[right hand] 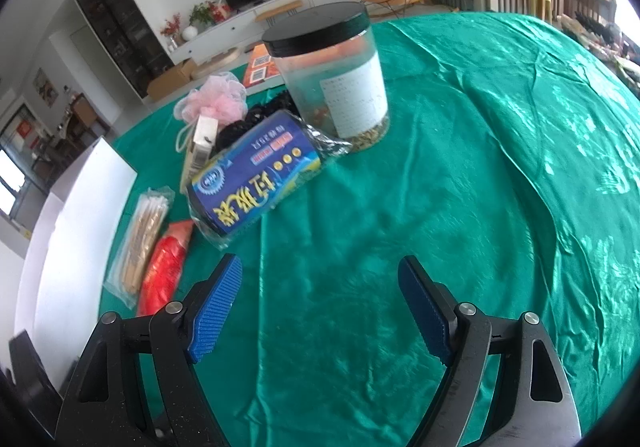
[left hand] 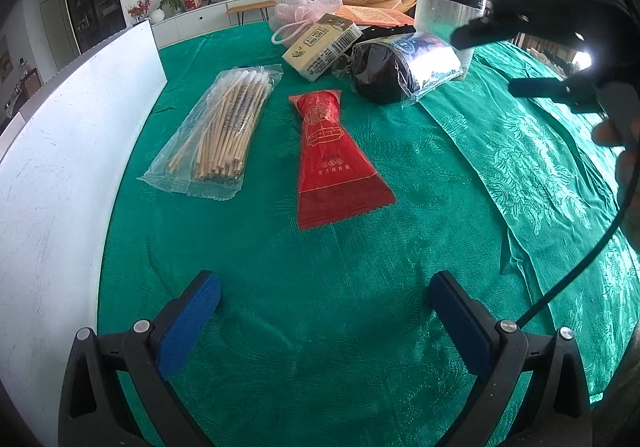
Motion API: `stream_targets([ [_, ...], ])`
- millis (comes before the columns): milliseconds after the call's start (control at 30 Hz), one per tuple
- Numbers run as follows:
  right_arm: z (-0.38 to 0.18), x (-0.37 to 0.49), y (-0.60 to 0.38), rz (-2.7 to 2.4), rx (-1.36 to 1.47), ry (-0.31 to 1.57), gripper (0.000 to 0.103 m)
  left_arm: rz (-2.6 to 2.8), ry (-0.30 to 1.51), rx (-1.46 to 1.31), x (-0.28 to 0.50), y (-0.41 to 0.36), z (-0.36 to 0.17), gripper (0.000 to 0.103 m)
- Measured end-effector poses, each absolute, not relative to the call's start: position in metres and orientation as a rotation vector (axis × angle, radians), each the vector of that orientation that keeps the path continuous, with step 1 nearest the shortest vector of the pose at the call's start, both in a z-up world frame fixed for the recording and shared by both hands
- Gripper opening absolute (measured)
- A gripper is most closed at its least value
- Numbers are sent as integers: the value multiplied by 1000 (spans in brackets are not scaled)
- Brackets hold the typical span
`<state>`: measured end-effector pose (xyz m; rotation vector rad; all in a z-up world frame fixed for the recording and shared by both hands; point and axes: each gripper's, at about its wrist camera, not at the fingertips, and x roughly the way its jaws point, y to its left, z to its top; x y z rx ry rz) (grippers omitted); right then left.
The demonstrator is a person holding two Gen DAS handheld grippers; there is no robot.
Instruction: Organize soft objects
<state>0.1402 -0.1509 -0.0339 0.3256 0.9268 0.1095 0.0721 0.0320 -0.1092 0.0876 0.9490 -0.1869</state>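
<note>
black-lidded jar [right hand: 334,71], dried bits at bottom [right hand: 366,137]

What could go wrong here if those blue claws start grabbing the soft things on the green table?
1. The blue-labelled roll lies right against the tall black-lidded jar; pulling it out might tip the jar.
2. The red packet and the bag of wooden sticks lie flat on the wrinkled green cloth, so the open left gripper might pinch cloth too.
3. The pink mesh puff sits behind other items, so the open right gripper might knock them.
</note>
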Motion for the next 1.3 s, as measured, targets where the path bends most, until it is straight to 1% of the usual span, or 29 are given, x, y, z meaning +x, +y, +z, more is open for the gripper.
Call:
stream_targets([
  [67,-29,176,-135,139,371,963,84,-187,949,88,72,32,-109,103],
  [167,-39,220,-107,157,366,1042,83,-186,949,87,72,32,-109,103],
  [233,-53,235,-98,146,374,1084,86,-186,949,87,72,32,-109,103],
  [300,-60,238,-102,145,427,1077,86,-186,949,88,72,32,-109,103],
  [400,-66,235,-108,217,452,1091,81,-186,949,87,72,32,-109,103],
  [467,-63,228,-109,272,431,1092,73,-186,949,87,72,32,-109,103],
  [533,-59,218,-108,303,388,1089,71,-186,949,87,72,32,-109,103],
  [733,-55,174,-120,380,321,1093,70,-186,949,87,72,32,-110,103],
  [933,-47,132,-183,337,208,1121,70,-185,949,87,72,32,-110,103],
  [1067,-37,143,-230,190,136,1096,69,-183,949,87,72,32,-109,103],
  [1167,-27,175,-247,63,52,995,65,-183,949,87,72,32,-109,103],
  [1200,-23,184,-252,61,69,935,66,-183,948,87,72,32,-109,103],
  [1233,-20,189,-258,70,96,890,68,-183,948,87,72,32,-109,103],
  [1267,-18,193,-261,59,116,879,71,-183,948,87,72,32,-109,103],
  [1300,-16,195,-262,46,141,878,71,-183,948,87,72,32,-109,103],
])
